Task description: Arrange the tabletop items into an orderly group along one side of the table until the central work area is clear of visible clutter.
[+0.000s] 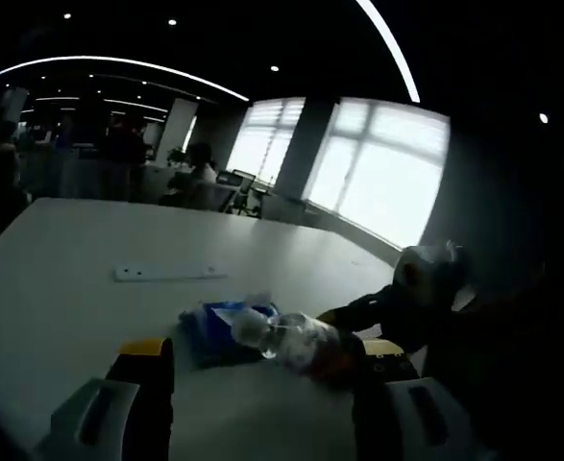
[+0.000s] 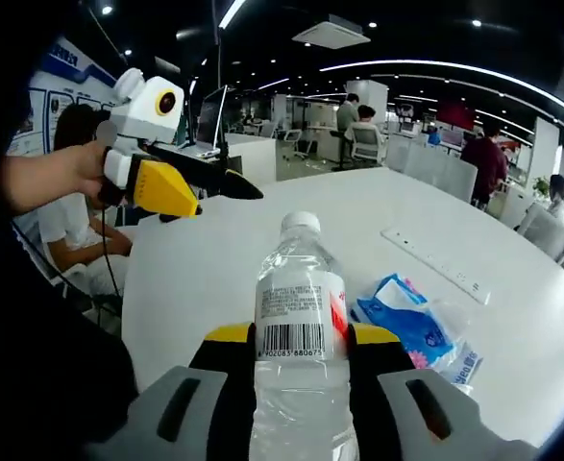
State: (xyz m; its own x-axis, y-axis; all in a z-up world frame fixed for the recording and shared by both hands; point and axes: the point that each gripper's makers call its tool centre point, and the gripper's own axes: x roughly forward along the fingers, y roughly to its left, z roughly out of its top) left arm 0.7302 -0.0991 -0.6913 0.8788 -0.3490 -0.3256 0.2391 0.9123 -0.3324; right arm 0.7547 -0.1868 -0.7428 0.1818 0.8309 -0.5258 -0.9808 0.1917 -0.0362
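My right gripper (image 2: 301, 338) is shut on a clear water bottle (image 2: 301, 307) with a white cap and a barcode label, held upright above the white table (image 2: 214, 259). Right of the bottle a blue tissue packet (image 2: 406, 322) lies on the table. In the left gripper view the same bottle (image 1: 306, 344) shows sideways over the blue packet (image 1: 222, 322), with the right gripper (image 1: 411, 298) coming in from the right. My left gripper (image 1: 267, 357) stands open, jaws wide apart with nothing gripped. It also appears in the right gripper view as the left gripper (image 2: 233, 182), held by a hand (image 2: 61, 178).
A long white power strip (image 2: 435, 259) lies on the table beyond the packet, and shows as the strip (image 1: 169, 273) in the left gripper view. A seated person (image 2: 70, 230) is beside the table's left edge. Chairs, desks and people stand further back.
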